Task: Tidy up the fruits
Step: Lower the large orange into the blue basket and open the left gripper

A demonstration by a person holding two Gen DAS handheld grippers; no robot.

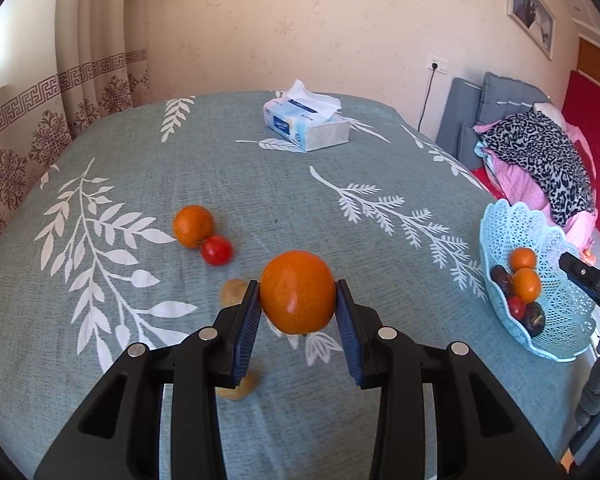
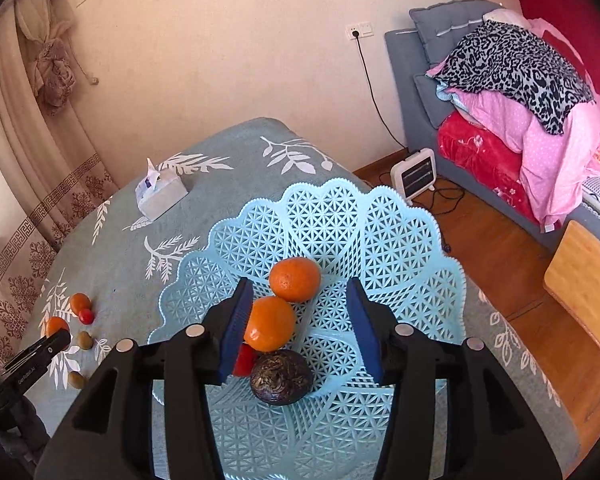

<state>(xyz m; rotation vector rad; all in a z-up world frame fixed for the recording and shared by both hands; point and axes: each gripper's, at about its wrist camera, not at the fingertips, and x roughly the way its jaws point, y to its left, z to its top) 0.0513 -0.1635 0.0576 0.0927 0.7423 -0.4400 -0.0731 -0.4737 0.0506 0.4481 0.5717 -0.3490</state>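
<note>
Fruit is partly sorted. Nearest the left camera, the left tongs [image 1: 297,300] pinch a large round orange [image 1: 297,291] between their blue pads, lifted clear of the counter [image 1: 260,184] with its teal leaf-print cloth. The right tongs [image 2: 300,328] are spread wide and carry nothing, hovering above the pale blue scalloped plastic lattice basket [image 2: 400,240], which stands at the counter's right edge.

Inside that basket lie a wrinkled dark purple fruit [image 2: 281,377], a small red fruit [image 2: 246,360] beside it, and two tangerines [image 2: 269,323] further in; the left view suggests a second dark fruit [image 1: 502,277] behind them. So roughly five pieces look done.

Left of the basket, out on the cloth, remain two small brownish-green fruits [image 2: 85,340], then a small red tomato-like fruit [image 1: 216,250] touching a loose tangerine [image 1: 193,226]. With the held orange, five pieces appear outstanding: about halfway. Farthest from the basket sits a blue-and-white tissue box [image 1: 306,126], not part of the job.
</note>
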